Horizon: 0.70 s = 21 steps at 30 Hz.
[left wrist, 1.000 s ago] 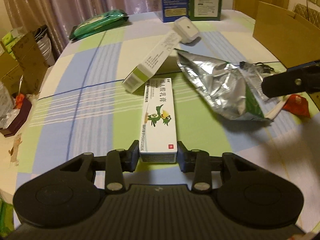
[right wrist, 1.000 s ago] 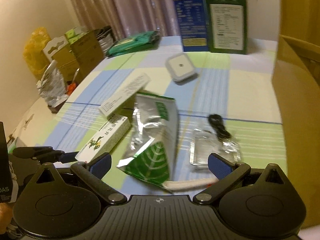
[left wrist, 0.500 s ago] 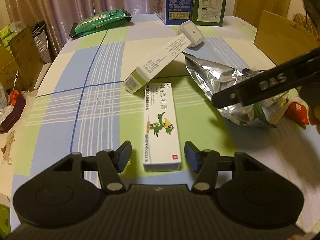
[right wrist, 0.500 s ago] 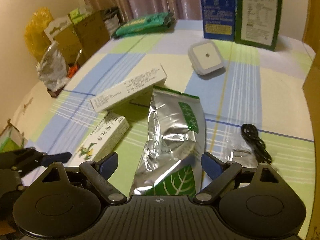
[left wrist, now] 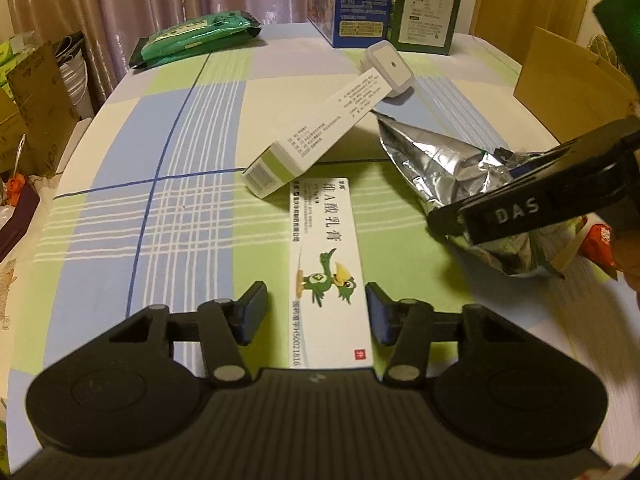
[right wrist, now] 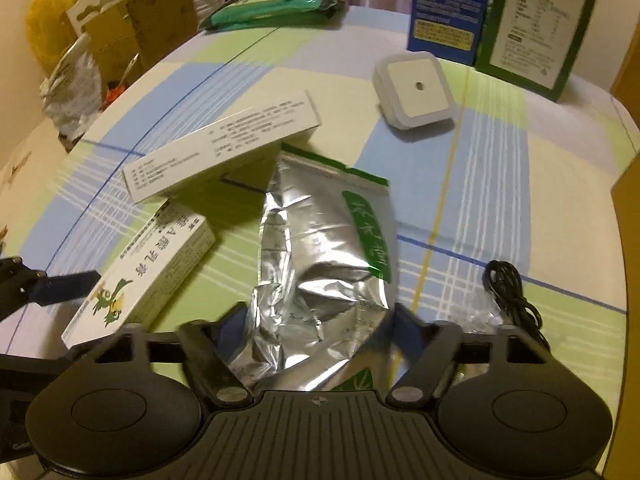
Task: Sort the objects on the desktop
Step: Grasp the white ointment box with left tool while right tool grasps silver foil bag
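A white ointment box with a green bird (left wrist: 328, 264) lies flat on the checked tablecloth between the fingers of my left gripper (left wrist: 316, 310), which is open and not touching it; the box also shows in the right wrist view (right wrist: 140, 276). A second long white box (left wrist: 320, 130) rests tilted across its far end. A crumpled silver foil bag with green print (right wrist: 324, 268) lies between the fingers of my right gripper (right wrist: 320, 328), whose jaws press on the bag's near end. The right gripper also shows in the left wrist view (left wrist: 532, 200) over the bag (left wrist: 448, 160).
A white square night light (right wrist: 414, 88) lies beyond the bag. A black cable on a clear packet (right wrist: 508, 288) lies right of it. Blue and green cartons (right wrist: 496, 8) stand at the back, a green pack (left wrist: 196, 34) back left, a cardboard box (left wrist: 568, 76) on the right.
My left gripper opened, let go of the bird box and pulled back a little. My right gripper moved forward over the foil bag and closed from wide open onto its near end.
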Tool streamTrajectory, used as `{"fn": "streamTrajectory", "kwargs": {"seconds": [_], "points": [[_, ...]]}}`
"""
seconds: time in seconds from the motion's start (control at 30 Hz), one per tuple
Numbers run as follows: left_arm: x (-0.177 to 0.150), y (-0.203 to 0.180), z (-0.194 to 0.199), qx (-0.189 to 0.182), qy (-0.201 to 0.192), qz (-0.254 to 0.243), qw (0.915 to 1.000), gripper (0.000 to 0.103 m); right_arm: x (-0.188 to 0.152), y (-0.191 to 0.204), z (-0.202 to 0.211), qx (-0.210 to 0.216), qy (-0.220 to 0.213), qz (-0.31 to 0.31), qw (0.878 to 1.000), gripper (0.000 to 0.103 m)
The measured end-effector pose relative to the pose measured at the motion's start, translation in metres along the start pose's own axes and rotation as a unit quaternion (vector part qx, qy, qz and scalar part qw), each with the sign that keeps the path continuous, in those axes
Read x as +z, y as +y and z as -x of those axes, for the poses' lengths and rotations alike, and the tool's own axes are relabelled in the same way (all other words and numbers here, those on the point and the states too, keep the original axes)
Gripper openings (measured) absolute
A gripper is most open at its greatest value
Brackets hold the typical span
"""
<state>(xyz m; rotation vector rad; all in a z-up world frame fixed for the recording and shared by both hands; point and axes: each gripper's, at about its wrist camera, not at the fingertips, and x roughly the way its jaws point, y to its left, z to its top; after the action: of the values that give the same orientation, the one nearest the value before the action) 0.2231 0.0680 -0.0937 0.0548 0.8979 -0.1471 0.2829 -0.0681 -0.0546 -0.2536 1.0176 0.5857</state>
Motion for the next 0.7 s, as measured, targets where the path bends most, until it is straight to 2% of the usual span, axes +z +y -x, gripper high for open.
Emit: {"fn": "streamTrajectory", "kwargs": {"seconds": [0.07, 0.1, 0.3, 0.43, 0.57, 0.7], "points": [[-0.002, -0.003, 0.001, -0.004, -0.001, -0.002, 1.0000, 0.035, -0.002, -0.001, 0.006, 0.000, -0.004, -0.005, 1.000, 0.052], [-0.003, -0.004, 0.001, -0.002, 0.000, -0.005, 1.0000, 0.034, -0.004, -0.001, 0.009, 0.002, -0.005, -0.007, 1.000, 0.049], [-0.021, -0.022, 0.022, -0.006, 0.020, -0.016, 0.9997, 0.033, -0.031, 0.006, 0.038, 0.026, 0.001, -0.034, 0.999, 0.047], [-0.043, -0.038, 0.045, -0.010, 0.029, -0.014, 0.9994, 0.033, -0.064, 0.012, 0.066, 0.041, 0.000, -0.063, 0.997, 0.047], [-0.066, -0.049, 0.067, -0.021, 0.031, -0.006, 0.9993, 0.033, -0.102, 0.017, 0.093, 0.030, -0.003, -0.077, 0.997, 0.047], [-0.085, -0.055, 0.079, -0.017, 0.025, -0.007, 0.9995, 0.035, -0.135, 0.022, 0.112, 0.009, -0.002, -0.075, 0.997, 0.048]]}}
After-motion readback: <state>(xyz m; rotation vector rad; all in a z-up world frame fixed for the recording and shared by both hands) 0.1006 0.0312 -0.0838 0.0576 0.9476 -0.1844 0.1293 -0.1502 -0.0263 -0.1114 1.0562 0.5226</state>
